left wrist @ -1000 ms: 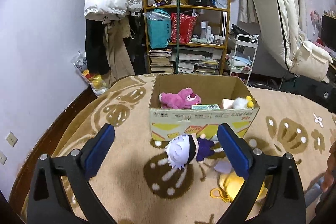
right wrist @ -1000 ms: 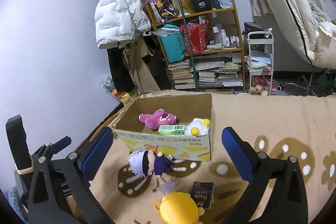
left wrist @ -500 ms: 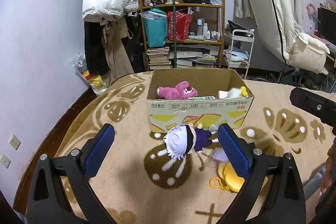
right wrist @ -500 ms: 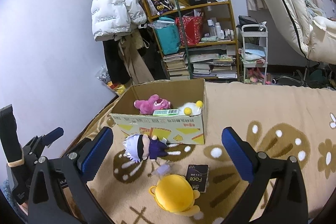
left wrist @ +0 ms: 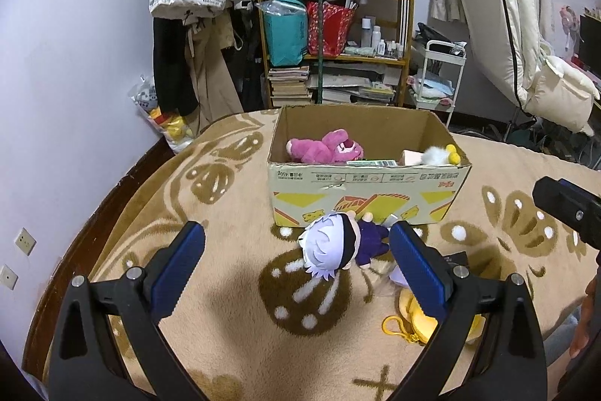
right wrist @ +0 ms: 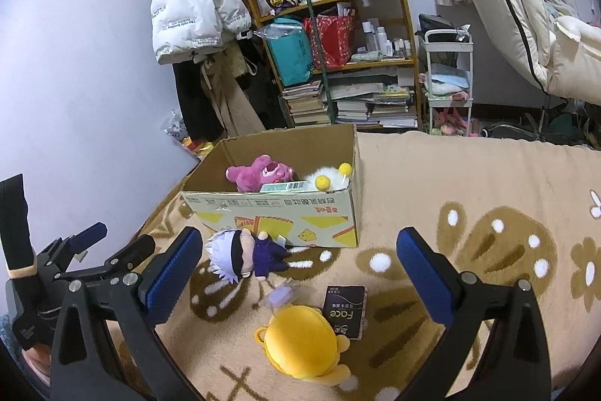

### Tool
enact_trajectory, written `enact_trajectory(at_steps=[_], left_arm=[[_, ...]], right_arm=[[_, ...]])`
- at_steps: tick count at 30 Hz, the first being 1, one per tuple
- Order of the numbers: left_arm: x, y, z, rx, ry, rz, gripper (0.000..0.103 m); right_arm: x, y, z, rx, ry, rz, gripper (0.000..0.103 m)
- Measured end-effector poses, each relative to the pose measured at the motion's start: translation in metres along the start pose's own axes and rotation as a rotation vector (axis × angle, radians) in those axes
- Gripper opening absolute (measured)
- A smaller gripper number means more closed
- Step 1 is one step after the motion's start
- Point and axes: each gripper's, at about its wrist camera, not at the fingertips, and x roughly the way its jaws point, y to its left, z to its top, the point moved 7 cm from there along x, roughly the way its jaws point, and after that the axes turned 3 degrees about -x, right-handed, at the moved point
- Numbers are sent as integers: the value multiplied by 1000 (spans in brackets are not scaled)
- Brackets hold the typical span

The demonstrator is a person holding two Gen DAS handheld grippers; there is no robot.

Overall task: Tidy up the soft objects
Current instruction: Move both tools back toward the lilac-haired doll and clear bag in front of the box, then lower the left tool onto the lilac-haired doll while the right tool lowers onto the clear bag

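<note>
Lying on its side on the beige blanket with brown flower pattern (left wrist: 233,296), the small plush doll with white hair and dark purple clothes (left wrist: 340,243) rests just in front of the open brown cardboard box with yellow print (left wrist: 370,189), its feet near the front wall of the box. Its long axis runs along that front wall; the head is at the left end and the legs at the right end.

The left gripper (left wrist: 296,264) hovers above the blanket in front of the box, its blue-padded jaws spread wide and holding nothing. In the left wrist view the doll appears between the jaws, closer to the right one, but farther away, not touched.

The right gripper (right wrist: 300,269) is also wide open and empty, pointing toward the box. In its view the doll is just beside the left jaw tip. Nearer than the doll lie a round yellow plush toy (right wrist: 300,344) and a dark flat packet (right wrist: 345,311), touching each other.

Inside the box are a pink plush bear (left wrist: 325,147) and a white fluffy toy with yellow balls (right wrist: 326,177).
</note>
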Motion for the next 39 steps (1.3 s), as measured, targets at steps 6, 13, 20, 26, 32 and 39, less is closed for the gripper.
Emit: enact_trajectory(at_steps=[6,13,20,26,32,39], left_arm=[[13,-1,0,3,36,-4,98],[30,-6,-4,21,85,-3,98],[45,-7,-7,34,134,2,98],[65,-1,-10,-4,203,-20,98],[85,-1,-10,-5,257,-43,98],[108,-9,-15,19,314,-65,98]], right_arm=[[9,-6,-4,20,20,-10,103],[23,-8,-12,22,55,-14,103],[38,-2,-18,4,89,-8,103],[58,2,-27,5,134,6,103],[79,4,-40,-5,196,6,103],[100,4,-57,-14,262,-2,103]])
